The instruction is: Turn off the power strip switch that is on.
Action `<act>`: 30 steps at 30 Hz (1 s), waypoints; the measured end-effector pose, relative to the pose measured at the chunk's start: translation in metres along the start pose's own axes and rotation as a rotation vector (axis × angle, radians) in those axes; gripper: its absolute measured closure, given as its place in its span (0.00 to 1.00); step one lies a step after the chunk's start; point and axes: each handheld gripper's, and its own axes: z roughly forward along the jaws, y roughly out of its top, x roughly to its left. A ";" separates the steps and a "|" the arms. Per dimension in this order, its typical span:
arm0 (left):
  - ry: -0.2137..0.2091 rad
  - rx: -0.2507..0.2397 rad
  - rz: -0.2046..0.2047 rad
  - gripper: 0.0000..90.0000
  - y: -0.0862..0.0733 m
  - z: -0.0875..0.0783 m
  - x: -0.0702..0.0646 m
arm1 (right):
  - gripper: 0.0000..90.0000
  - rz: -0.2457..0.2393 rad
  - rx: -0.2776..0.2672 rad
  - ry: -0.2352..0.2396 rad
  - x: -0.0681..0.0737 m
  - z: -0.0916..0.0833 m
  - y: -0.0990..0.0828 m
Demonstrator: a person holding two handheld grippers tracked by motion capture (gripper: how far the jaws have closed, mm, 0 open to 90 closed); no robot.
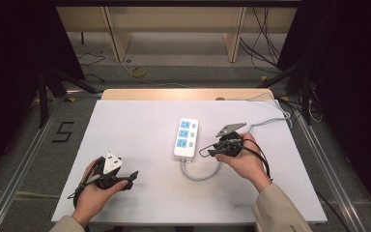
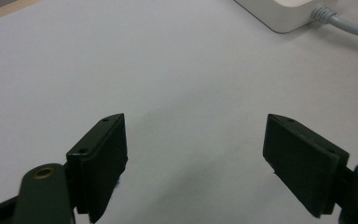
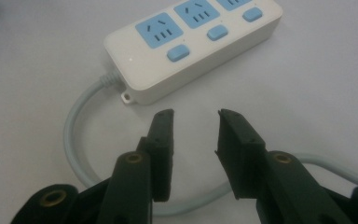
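A white power strip (image 1: 186, 139) with blue sockets and blue switches lies near the middle of the white table (image 1: 125, 125). Its grey cable (image 1: 200, 176) loops from the near end to the right. My right gripper (image 1: 205, 152) hovers just right of the strip's near end. In the right gripper view its jaws (image 3: 195, 135) stand open over bare table, a little short of the strip (image 3: 191, 42), with the cable (image 3: 74, 140) curving beneath them. My left gripper (image 1: 133, 177) rests low at the front left, open and holding nothing (image 2: 196, 158). The strip's corner (image 2: 279, 11) and cable (image 2: 349, 25) lie far ahead of it.
The cable (image 1: 270, 121) runs off the table's back right corner. A wooden strip (image 1: 183, 93) borders the far edge. Metal rails (image 1: 24, 159) flank the table, with a "5" mark (image 1: 64, 131) on the floor at left. Loose cables and shelf legs (image 1: 118, 43) lie beyond.
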 end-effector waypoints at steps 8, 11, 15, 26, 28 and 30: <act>0.001 -0.002 -0.002 0.24 0.000 0.000 0.000 | 0.66 0.024 -0.038 -0.004 -0.002 -0.011 -0.017; 0.001 0.002 0.001 0.24 0.000 0.000 0.000 | 0.63 0.032 -0.054 -0.004 -0.003 -0.015 -0.025; 0.001 0.002 0.000 0.24 0.000 0.000 0.000 | 0.62 0.046 -0.094 0.001 -0.005 -0.019 -0.036; 0.000 0.003 0.002 0.24 0.000 0.000 0.000 | 0.58 0.111 -0.213 0.011 -0.002 -0.027 -0.070; -0.002 0.001 0.000 0.24 0.000 0.000 -0.001 | 0.57 0.119 -0.232 0.010 -0.001 -0.029 -0.074; -0.002 0.001 0.001 0.24 0.000 0.000 -0.001 | 0.56 0.127 -0.249 0.008 0.000 -0.030 -0.078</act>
